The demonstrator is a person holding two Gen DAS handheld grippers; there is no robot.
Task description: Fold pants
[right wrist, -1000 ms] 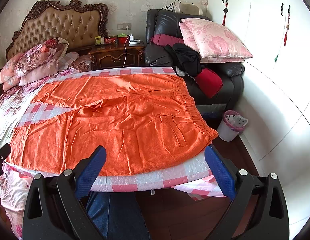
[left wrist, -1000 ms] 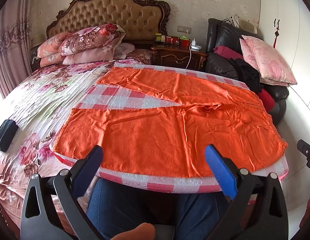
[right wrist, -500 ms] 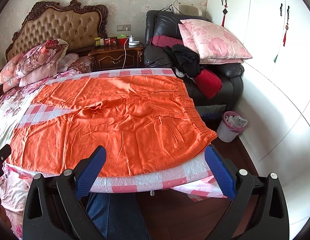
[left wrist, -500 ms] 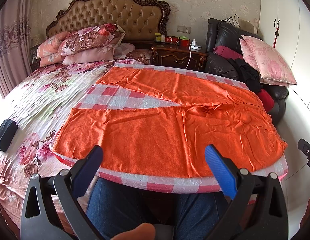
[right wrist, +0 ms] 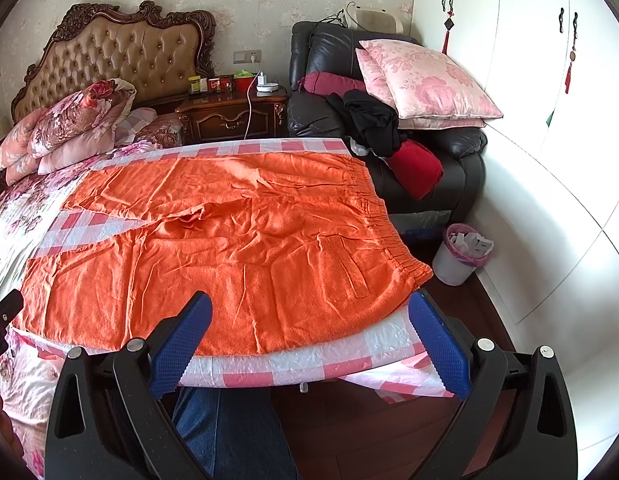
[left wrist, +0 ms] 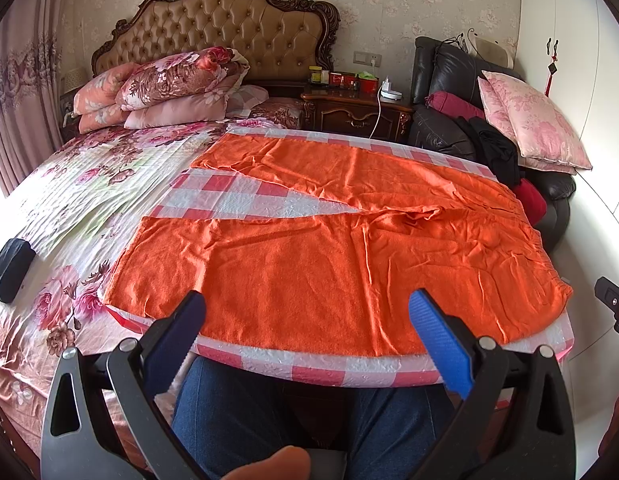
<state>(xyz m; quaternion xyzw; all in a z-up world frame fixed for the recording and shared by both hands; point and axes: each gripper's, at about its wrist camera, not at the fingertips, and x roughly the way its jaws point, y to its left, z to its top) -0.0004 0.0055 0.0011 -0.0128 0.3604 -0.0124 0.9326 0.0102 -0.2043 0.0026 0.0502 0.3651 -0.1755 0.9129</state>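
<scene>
Orange pants lie spread flat on a pink-and-white checked cloth at the foot of the bed, legs pointing left and apart, elastic waistband at the right. My left gripper hovers open above the near edge of the near leg, holding nothing. The right gripper is also open, above the near edge close to the waistband corner, with nothing between its blue fingers.
Pillows and a padded headboard sit at the far end of the floral bed. A black armchair piled with cushions and clothes stands right. A small bin is on the floor. A person's jeans-clad legs stand against the bed edge.
Both grippers stay open and almost still. The right wrist view has tipped slightly, so the pants sit a little lower in it.
</scene>
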